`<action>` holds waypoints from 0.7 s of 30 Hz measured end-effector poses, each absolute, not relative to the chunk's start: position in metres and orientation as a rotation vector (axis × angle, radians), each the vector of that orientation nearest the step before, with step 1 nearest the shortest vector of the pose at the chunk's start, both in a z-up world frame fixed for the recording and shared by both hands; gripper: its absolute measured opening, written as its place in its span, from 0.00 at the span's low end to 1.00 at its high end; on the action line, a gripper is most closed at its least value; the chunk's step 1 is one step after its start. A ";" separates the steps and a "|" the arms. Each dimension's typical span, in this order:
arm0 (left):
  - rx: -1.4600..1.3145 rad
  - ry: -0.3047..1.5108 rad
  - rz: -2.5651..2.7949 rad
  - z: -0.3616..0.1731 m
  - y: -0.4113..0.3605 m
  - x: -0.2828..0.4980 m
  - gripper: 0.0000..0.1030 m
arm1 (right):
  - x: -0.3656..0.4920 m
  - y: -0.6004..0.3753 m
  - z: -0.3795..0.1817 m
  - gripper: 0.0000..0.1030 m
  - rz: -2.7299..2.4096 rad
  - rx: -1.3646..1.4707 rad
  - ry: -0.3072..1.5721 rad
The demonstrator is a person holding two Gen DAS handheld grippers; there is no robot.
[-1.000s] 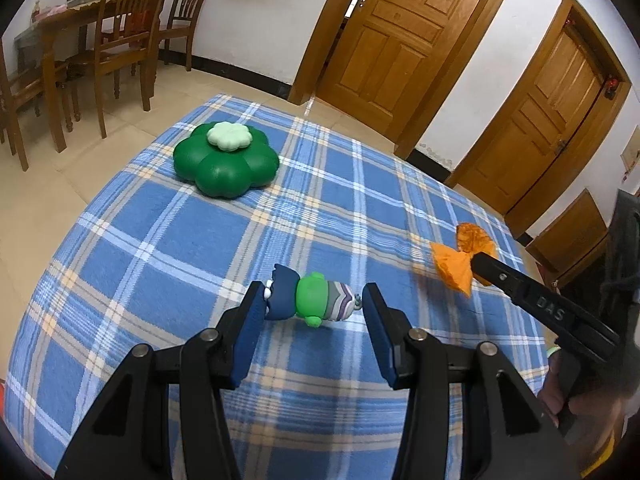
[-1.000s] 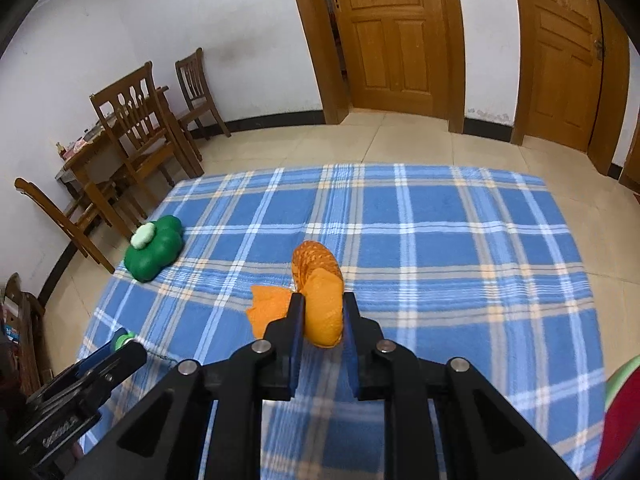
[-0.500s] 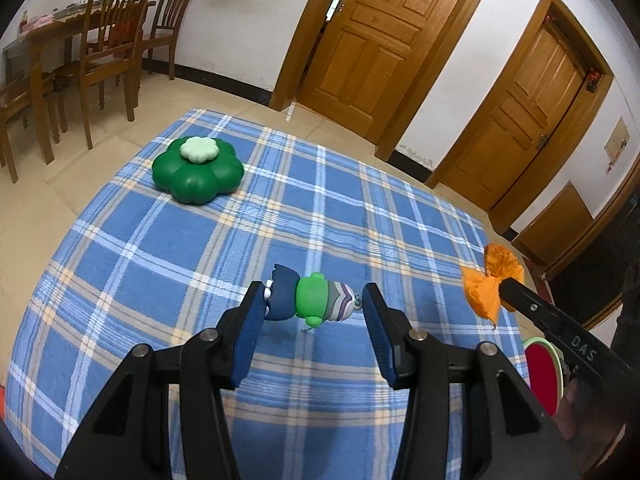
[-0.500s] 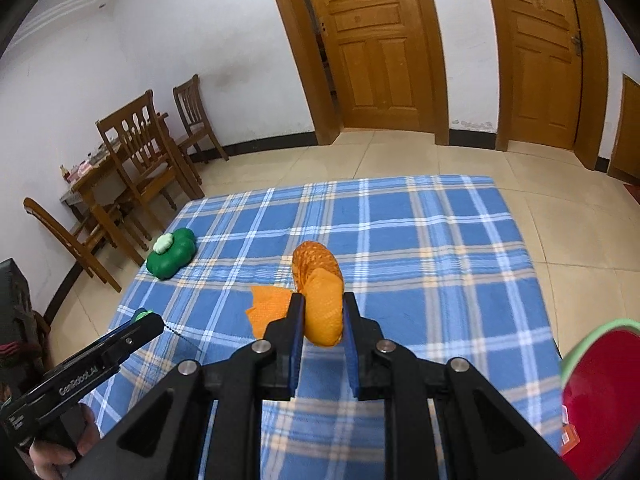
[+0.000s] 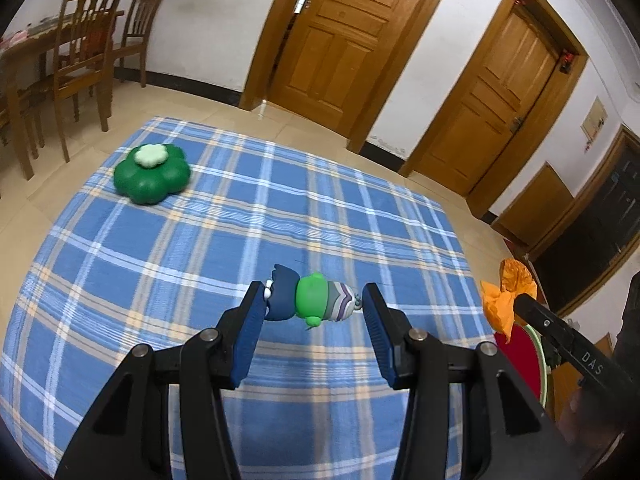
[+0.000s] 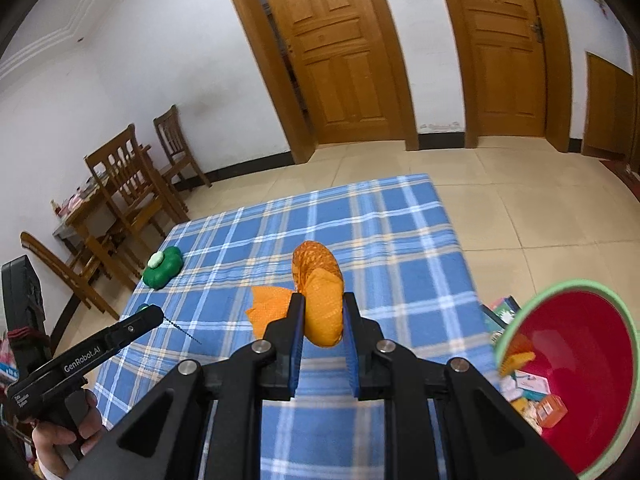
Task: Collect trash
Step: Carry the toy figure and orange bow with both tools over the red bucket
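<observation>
My left gripper [image 5: 314,308] is shut on a small toy figure [image 5: 310,298], dark blue, green and striped grey, held lengthwise between the blue pads above the blue plaid cloth [image 5: 200,264]. My right gripper [image 6: 323,322] is shut on a crumpled orange net wrapper [image 6: 320,300], which bulges out above and to the left of the pads. In the left wrist view the right gripper [image 5: 518,302] and the orange wrapper [image 5: 506,296] hang at the right edge. A red bin with a green rim [image 6: 576,372], with scraps inside, sits low at the right.
A green flower-shaped box [image 5: 151,174] with a pale lid sits on the cloth's far left. Wooden chairs and a table [image 5: 60,68] stand at the back left, two wooden doors [image 5: 332,44] behind. A hand [image 6: 60,436] holds the left gripper's handle.
Both grippers have risen and moved right with their loads. The red bin has come into the right wrist view at the lower right. The green box looks smaller and farther.
</observation>
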State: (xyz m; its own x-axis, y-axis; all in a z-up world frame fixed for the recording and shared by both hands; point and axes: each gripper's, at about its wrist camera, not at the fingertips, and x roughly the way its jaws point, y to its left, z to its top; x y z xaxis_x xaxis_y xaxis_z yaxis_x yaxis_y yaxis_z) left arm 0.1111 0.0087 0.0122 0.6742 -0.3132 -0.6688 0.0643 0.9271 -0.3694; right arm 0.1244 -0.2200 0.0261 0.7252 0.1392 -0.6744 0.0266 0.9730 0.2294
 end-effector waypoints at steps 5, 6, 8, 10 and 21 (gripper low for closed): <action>-0.313 0.811 -0.263 0.019 -0.011 0.105 0.48 | 0.101 -0.242 0.035 0.20 0.021 0.254 0.736; -0.311 0.813 -0.274 0.020 -0.015 0.104 0.48 | 0.096 -0.247 0.036 0.20 0.013 0.259 0.732; -0.309 0.821 -0.298 0.022 -0.023 0.102 0.48 | 0.087 -0.255 0.039 0.20 -0.004 0.267 0.723; -0.302 0.826 -0.315 0.023 -0.030 0.101 0.48 | 0.079 -0.264 0.041 0.20 -0.021 0.278 0.716; -0.250 0.850 -0.414 0.032 -0.077 0.091 0.48 | 0.040 -0.313 0.048 0.20 -0.121 0.334 0.677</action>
